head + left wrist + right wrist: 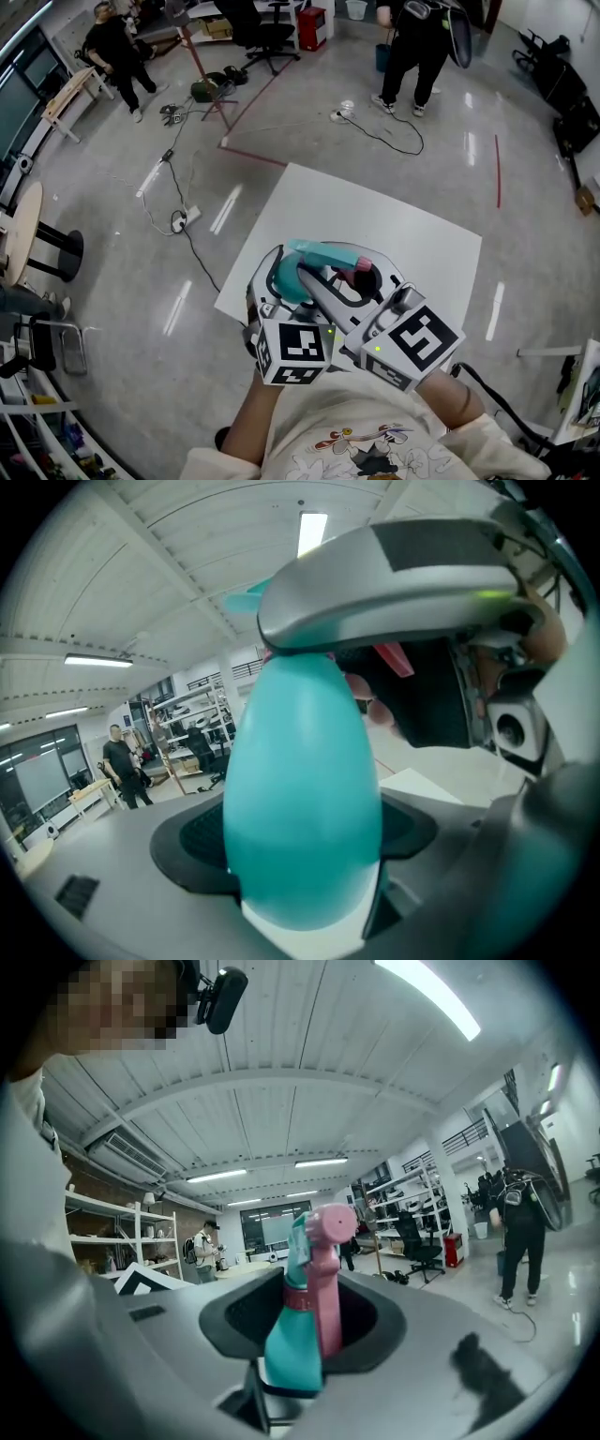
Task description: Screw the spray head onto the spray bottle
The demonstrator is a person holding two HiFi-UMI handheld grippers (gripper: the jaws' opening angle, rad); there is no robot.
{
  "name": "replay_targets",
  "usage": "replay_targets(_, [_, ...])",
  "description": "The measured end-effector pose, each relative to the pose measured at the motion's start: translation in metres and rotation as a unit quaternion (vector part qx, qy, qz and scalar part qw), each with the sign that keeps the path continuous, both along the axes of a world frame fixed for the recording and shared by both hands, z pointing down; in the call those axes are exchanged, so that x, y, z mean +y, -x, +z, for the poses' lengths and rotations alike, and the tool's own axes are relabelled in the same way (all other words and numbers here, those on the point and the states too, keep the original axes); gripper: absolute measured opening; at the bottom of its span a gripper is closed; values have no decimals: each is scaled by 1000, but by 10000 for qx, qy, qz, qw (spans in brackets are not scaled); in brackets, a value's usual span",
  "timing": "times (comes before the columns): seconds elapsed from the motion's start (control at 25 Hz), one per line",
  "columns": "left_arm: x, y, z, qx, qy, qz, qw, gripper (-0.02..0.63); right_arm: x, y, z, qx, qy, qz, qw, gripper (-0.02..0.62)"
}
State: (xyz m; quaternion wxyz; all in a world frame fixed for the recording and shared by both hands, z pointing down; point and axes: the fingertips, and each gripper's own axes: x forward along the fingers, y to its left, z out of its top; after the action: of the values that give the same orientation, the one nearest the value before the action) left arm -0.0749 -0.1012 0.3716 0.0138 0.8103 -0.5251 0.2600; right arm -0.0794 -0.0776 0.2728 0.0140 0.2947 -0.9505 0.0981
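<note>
I find both tools shelled in smooth light grey plastic. The left gripper carries a cube faced with black-and-white square markers, and the right gripper bears a like cube. I note a small green light lit on each housing. In the gripper views, matt black pads line the jaw recess inside the grey shell. The shirt is cream, with a cartoon print across the chest and loose cream sleeves. A black cable trails beside the right sleeve. A black camera sits at the head.
</note>
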Motion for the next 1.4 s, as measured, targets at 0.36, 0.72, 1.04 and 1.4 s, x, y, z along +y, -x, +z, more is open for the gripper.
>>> replay_targets(0.36, [18,-3,26,100,155,159,9997,423,-24,-20,18,210,-108,398,9989,132])
replay_targets(0.72, [39,3,21,709,91,-65,9974,8,-67,-27,99,694,-791,703,9920,132])
replay_targets(1.04, [51,10,30,723,355,-158,9966,6,-76,-22,265,1359,-167,608,9887,132])
replay_targets(1.4, [52,16,35,713,452,-273,9961,7,-64,-17,344,1658,200,402,9851,132])
